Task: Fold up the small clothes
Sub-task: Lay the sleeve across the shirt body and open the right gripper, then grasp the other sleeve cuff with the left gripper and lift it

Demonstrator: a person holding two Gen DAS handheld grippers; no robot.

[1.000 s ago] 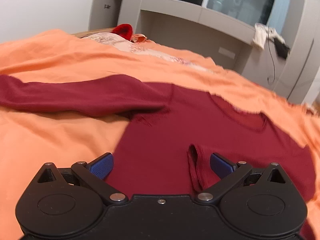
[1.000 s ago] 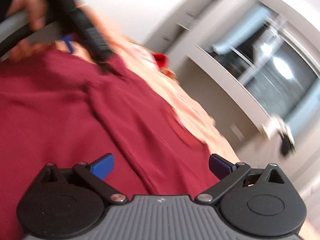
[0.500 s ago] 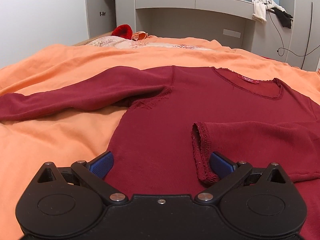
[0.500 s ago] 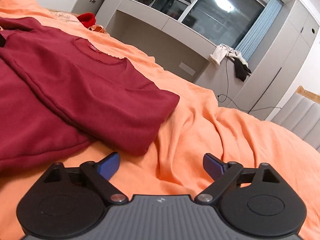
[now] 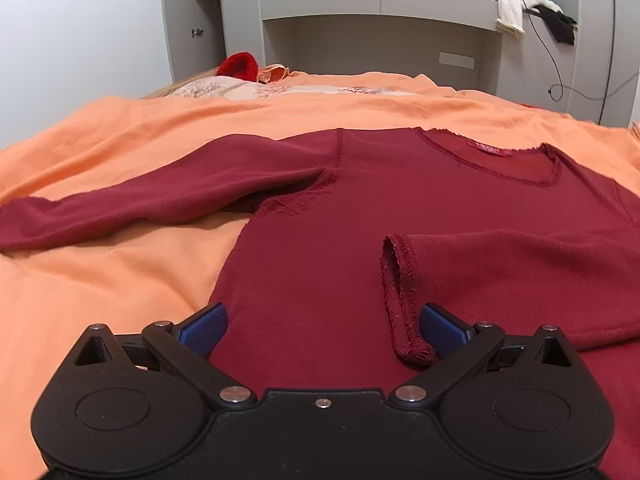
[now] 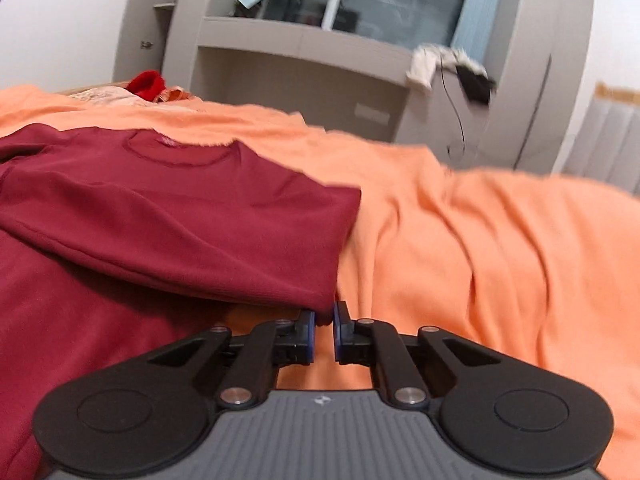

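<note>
A dark red long-sleeved shirt [image 5: 320,240] lies face up on the orange bedspread [image 5: 120,280]. Its left sleeve [image 5: 140,204] stretches out to the left. The other sleeve is folded across the chest, its cuff [image 5: 400,292] ending beside my left gripper's right finger. My left gripper [image 5: 322,320] hovers open over the shirt's lower body, nothing pinched. In the right wrist view the shirt [image 6: 180,220] shows its folded right edge. My right gripper [image 6: 324,316] is closing, its jaws nearly together on the near corner of that fold.
A red woolly item [image 5: 238,65] and a patterned pillow [image 5: 240,90] lie at the bed's far end. Grey cabinets [image 5: 380,4] stand behind, with clothes [image 5: 510,14] and a cable hanging off a shelf. Rumpled orange bedspread [image 6: 500,260] spreads right of the shirt.
My right gripper swung from over the shirt's body to its folded right edge, and its jaws went from wide apart to nearly together. The left gripper rolled level and dipped slightly.
</note>
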